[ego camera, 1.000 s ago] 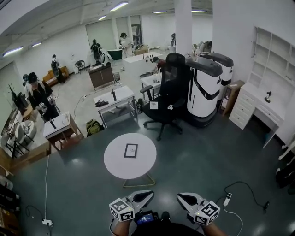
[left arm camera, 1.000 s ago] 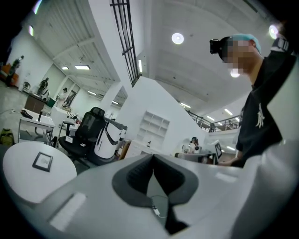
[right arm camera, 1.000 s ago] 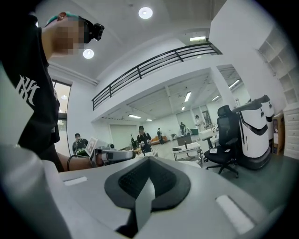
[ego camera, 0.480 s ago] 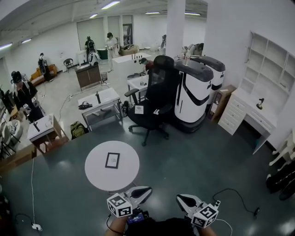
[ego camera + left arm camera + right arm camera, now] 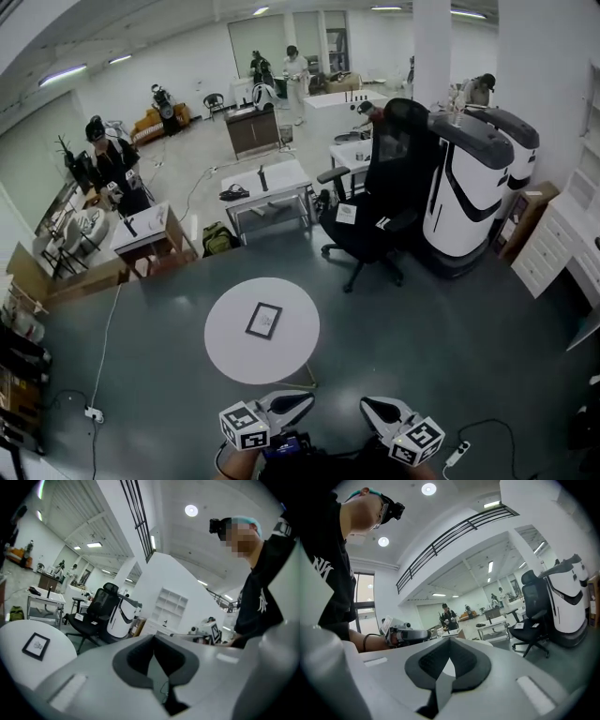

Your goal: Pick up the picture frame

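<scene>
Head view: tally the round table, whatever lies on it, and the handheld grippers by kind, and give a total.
Round white table: 1
Picture frame: 1
Grippers: 2 (left gripper, right gripper)
Total: 4

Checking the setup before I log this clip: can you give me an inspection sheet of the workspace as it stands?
Surface: round white table, holds only the frame.
Job's things: dark-edged rectangular picture frame, lying flat near the table's middle, untouched.
Clutter: nothing seen on the table.
Grippers: left gripper and right gripper both shut, nothing between the jaws, by the table's near edge, apart from the frame.
Cables: white power strip with cable on the floor at left; second power strip with a dark cable at lower right.
Surroundings: black office chair, white-and-black machine, white desk, people farther back.
</scene>
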Demonstrator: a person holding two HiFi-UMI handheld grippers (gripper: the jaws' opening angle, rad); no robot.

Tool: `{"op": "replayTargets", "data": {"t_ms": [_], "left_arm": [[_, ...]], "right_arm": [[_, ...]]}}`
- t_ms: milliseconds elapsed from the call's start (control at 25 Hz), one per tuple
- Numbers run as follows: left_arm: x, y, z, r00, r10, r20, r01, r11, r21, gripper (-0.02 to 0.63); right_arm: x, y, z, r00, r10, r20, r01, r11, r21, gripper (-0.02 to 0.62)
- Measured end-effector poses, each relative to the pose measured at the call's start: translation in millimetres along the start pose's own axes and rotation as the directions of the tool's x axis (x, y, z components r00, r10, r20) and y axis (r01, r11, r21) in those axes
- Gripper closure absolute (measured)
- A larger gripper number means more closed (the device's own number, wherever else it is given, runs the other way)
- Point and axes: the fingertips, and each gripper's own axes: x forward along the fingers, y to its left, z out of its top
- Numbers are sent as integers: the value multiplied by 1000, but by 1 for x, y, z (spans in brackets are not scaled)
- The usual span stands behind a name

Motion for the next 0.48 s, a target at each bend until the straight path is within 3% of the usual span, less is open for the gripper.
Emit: {"op": "replayTargets", "data": {"t_ms": [120, 240, 480], "left_arm": [[37, 12, 12, 994, 102, 44, -101, 994, -35, 603], [97, 10, 20, 986, 145, 87, -139, 988, -66, 603], [174, -11, 46, 974, 205, 99, -204, 979, -17, 603]], "right_arm": [[1, -41, 23, 996, 85, -1, -85, 996, -9, 595], [-11, -84, 39, 987, 155, -46, -157, 986, -45, 595], [-38, -155, 68, 957, 260, -127, -270, 960, -74, 595]]}}
